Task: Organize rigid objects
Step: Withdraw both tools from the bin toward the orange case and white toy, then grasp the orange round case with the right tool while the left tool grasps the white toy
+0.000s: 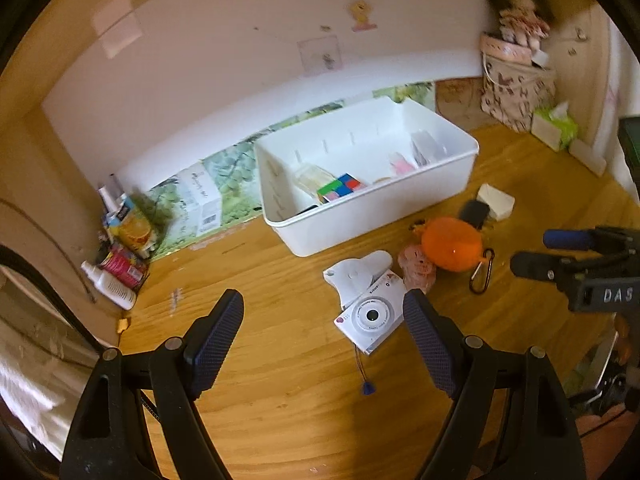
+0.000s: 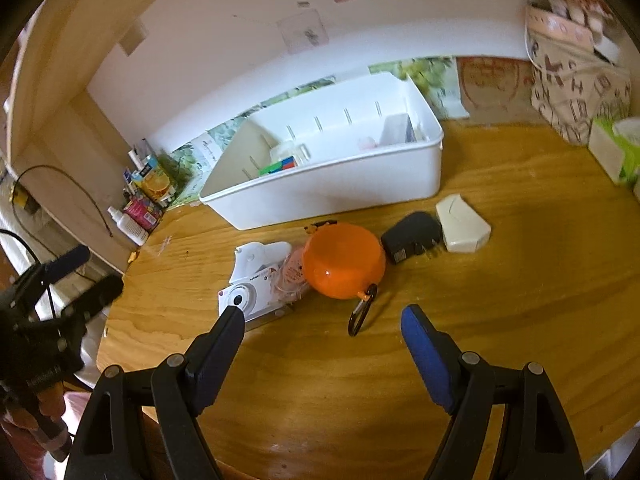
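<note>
One white bin (image 1: 372, 216) sits mid-frame on the wooden table (image 1: 280, 392), holding one colour cube (image 1: 340, 189). In front of it, loose on the wood, lie one white camera (image 1: 370, 316), one white case (image 1: 360, 274), one pink item (image 1: 418, 266), one orange ball (image 1: 452, 244) with a carabiner (image 1: 482, 274), one black charger (image 2: 412, 236) and one white block (image 2: 462, 224). Left gripper (image 1: 323, 314), low centre, gapes wide and grips nothing, hovering by the camera. Right gripper (image 2: 322, 326) equally wide, empty
</note>
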Demonstrator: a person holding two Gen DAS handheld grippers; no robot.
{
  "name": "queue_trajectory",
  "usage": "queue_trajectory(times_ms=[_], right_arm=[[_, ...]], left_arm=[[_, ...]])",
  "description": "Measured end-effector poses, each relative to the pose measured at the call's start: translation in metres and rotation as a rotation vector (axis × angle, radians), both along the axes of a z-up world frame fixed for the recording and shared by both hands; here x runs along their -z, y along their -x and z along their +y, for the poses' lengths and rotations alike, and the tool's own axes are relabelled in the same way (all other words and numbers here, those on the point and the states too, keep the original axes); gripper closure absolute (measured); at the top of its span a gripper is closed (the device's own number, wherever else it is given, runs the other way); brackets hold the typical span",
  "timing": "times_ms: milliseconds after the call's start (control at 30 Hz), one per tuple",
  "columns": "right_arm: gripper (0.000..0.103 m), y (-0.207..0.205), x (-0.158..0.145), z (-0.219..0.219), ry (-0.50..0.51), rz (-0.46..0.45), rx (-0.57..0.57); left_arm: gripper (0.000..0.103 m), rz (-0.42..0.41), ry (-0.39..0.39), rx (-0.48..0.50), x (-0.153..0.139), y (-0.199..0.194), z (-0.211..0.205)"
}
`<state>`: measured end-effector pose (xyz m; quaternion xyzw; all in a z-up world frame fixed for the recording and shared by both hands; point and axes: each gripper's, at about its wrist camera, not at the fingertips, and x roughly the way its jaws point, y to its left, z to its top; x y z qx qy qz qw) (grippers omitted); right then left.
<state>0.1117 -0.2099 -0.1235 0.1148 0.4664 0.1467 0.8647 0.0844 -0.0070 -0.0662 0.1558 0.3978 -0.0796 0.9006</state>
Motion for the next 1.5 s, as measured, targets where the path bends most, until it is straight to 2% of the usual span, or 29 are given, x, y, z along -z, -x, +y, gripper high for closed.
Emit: queue_trajectory(times_ms=[400,633,833,1033,1400,1500], right_arm=[[0.022,-0.032,0.023,-0.001,-0.047,0.140,0.137],[0.022,-0.048,0.041,-0.004,-0.091,0.233,0.231],[0.022,-0.059,0.055,-0.004,-0.117,0.298,0.291],[0.022,-0.069,0.065,0.000,-0.109,0.346,0.322],[0.020,-0.087,0.071,0.010,-0.104,0.381,0.324],[0.020,-0.092,0.071,0.011,-0.097,0.382,0.326]], left_arm=[[0.019,0.128,-0.014,0.128,0.029,-0.033,-0.001],[0.019,0.249,-0.007,0.182,0.057,-0.053,0.000],[0.019,0.381,0.032,0.200,0.082,-0.072,0.002],[0.019,0.505,0.049,0.204,0.109,-0.087,0.000],[0.019,0.631,0.081,0.242,0.129,-0.093,-0.015],[0.019,0.660,0.092,0.224,0.134,-0.097,-0.017]])
